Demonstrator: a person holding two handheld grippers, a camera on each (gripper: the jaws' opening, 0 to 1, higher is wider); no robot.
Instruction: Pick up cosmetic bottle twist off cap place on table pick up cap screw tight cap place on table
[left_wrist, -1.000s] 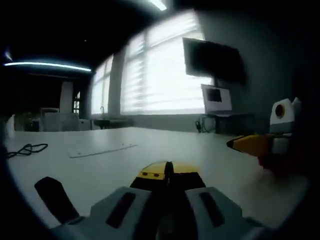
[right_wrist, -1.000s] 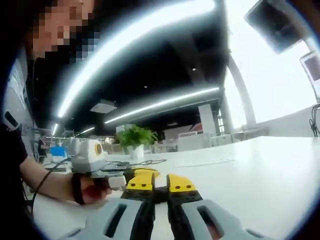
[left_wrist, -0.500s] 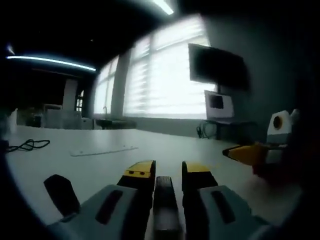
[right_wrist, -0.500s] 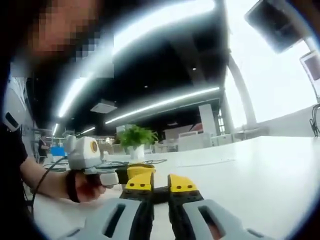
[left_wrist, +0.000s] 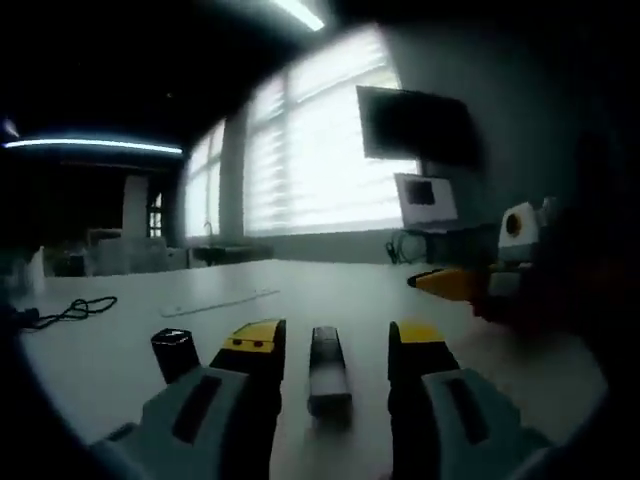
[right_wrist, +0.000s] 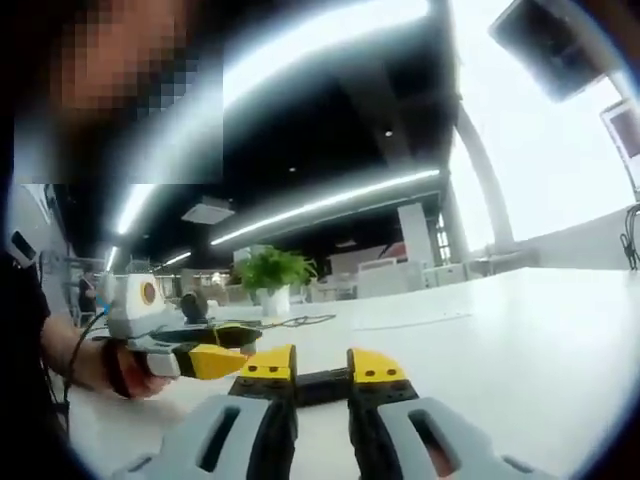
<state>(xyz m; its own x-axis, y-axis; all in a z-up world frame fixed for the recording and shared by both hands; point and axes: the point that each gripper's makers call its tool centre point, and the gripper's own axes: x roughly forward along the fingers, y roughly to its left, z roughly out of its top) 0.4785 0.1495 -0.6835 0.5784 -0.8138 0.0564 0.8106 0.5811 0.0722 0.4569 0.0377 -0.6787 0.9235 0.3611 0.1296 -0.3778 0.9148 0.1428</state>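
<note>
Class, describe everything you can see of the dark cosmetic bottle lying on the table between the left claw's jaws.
The cosmetic bottle is slim, dark and oblong, with a paler band at its near end. It lies flat on the white table, lengthwise between the open jaws of the left claw, with a gap showing on each side. Its material and label are too dim to tell. In the right gripper view a dark piece sits between the right claw's jaws.

Office: wall monitor (left_wrist: 415, 125), blinds (left_wrist: 300, 160)
</note>
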